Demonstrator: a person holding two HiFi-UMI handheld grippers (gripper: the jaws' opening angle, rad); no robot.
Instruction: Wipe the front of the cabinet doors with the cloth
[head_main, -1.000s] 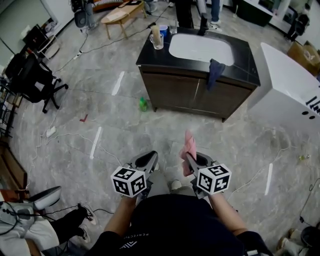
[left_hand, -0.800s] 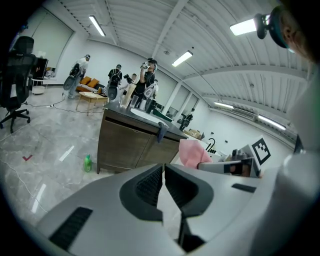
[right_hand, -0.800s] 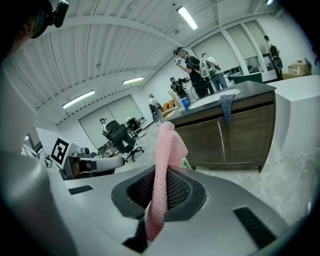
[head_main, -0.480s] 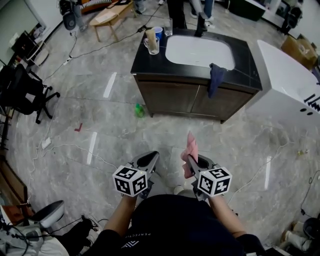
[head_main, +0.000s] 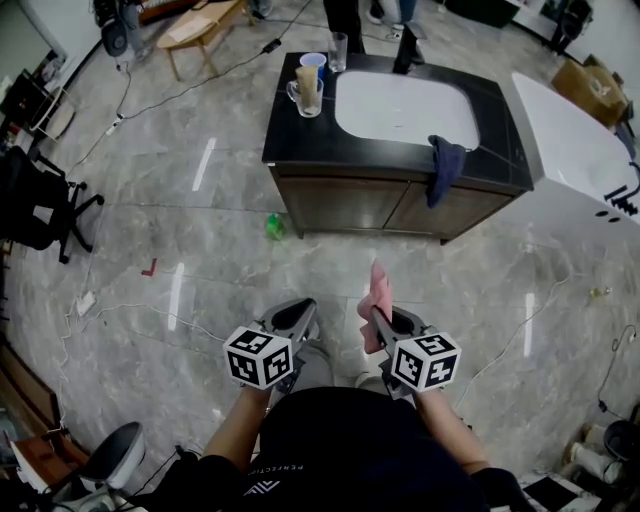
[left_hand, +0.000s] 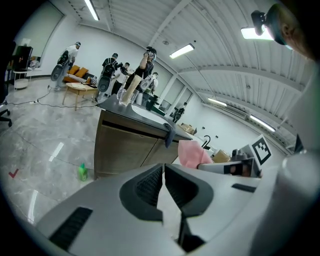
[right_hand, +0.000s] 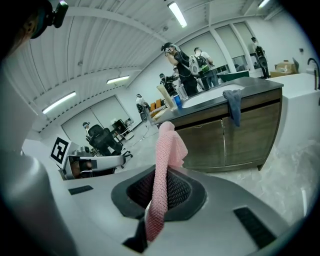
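Right hand-held gripper (head_main: 376, 318) clenches the pink knitted cloth (head_main: 377, 296); left hand-held gripper (head_main: 296, 318) closed, empty. The dark wooden cabinet doors (head_main: 385, 206) have drawn slightly nearer; wiping not yet begun.

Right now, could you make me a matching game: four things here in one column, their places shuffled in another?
1 pink cloth
2 blue cloth
3 green bottle
4 mug

A on the floor by a corner of the cabinet
B on the counter beside the sink
C hanging over the counter's front edge
D clamped in the right hand-held gripper

Pairs: 1-D, 2-C, 3-A, 4-B
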